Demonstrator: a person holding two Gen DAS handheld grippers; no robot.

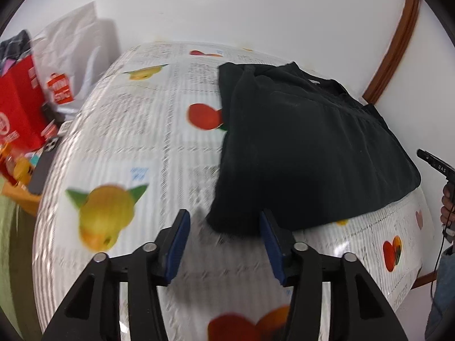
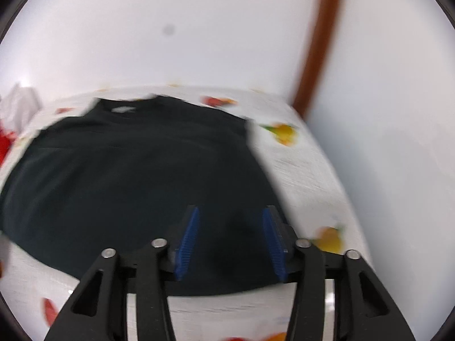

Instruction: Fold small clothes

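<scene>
A black garment (image 1: 307, 147) lies folded on the table, on a white cloth printed with fruit (image 1: 136, 147). My left gripper (image 1: 224, 218) stands open over the cloth at the garment's near left corner; the blue pads do not press on the fabric. In the right wrist view the same garment (image 2: 136, 170) spreads across the middle, its neckline at the far edge. My right gripper (image 2: 230, 216) hangs open above the garment's near right part, nothing clamped between its pads. Both views are blurred. Part of the right gripper also shows at the left wrist view's right edge, held by a hand (image 1: 448, 201).
A red box (image 1: 17, 108), a white shopping bag (image 1: 71, 56) and a dark phone (image 1: 39, 170) crowd the table's left side. A white wall with brown wooden trim (image 1: 395, 48) rises behind the table. The table's right edge (image 2: 335, 187) lies near the wall.
</scene>
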